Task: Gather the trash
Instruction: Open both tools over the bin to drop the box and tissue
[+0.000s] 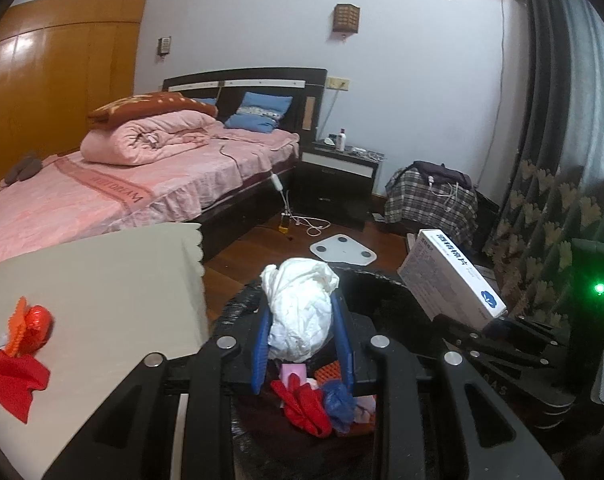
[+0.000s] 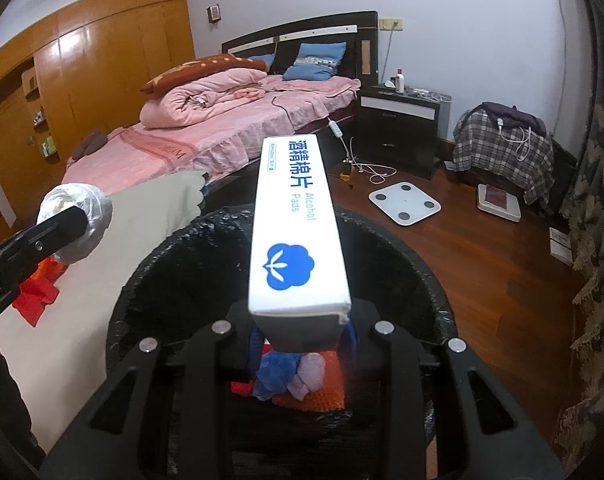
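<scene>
Where gripped, "Alcohol Pads" box lettering.

Pink bed, wooden floor, dark nightstand

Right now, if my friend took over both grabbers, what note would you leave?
Left gripper: shut on a crumpled white wad, above the black bin.
Right gripper: shut on the alcohol pads box, also over the bin.
Done: red, blue and orange scraps already lie inside the bin.
Left: drop both items in, then fetch the red and orange scraps on the beige table.
</scene>
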A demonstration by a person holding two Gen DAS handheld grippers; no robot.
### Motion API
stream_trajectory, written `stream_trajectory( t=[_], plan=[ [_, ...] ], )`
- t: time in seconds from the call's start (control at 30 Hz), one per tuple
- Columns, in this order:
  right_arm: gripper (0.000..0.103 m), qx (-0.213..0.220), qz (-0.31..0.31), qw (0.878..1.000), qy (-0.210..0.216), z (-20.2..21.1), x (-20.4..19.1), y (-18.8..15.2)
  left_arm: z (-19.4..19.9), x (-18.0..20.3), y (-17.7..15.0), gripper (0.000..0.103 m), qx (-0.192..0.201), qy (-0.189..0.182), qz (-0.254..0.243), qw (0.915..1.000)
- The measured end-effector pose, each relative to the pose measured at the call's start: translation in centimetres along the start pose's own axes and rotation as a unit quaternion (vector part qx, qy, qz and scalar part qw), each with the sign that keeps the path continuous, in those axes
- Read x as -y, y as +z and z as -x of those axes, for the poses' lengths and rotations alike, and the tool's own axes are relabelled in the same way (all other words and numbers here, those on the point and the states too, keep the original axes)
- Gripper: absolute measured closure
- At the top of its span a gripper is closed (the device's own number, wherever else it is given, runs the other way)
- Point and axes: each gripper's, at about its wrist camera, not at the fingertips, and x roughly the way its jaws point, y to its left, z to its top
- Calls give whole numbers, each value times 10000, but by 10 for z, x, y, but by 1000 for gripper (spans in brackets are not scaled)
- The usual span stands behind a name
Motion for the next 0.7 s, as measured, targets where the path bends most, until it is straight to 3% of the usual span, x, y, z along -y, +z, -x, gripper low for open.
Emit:
stream_trajectory(
  t=[0.17,0.23,0.33,0.43,0.7],
  plan=[
    [67,-129,-129,9998,-115,-10,10,-5,-14,9,-4,72,-139,-180,-45,9997],
    [48,-166,-192,9995,-213,-13,14,-8,-21,9,-6,68,-253,-276,-56,9993],
    [28,-132,-203,9991,-337,-13,15,-11,-26,7,-10,56,-326,-354,-25,9988],
    [15,-38,-238,9987,-438,-11,19,-10,-24,5,-11,51,-305,-344,19,9989],
    [9,69,-264,9993,-270,-6,12,-4,-7,-16,-11,35,-127,-16,68,9999]
  ],
)
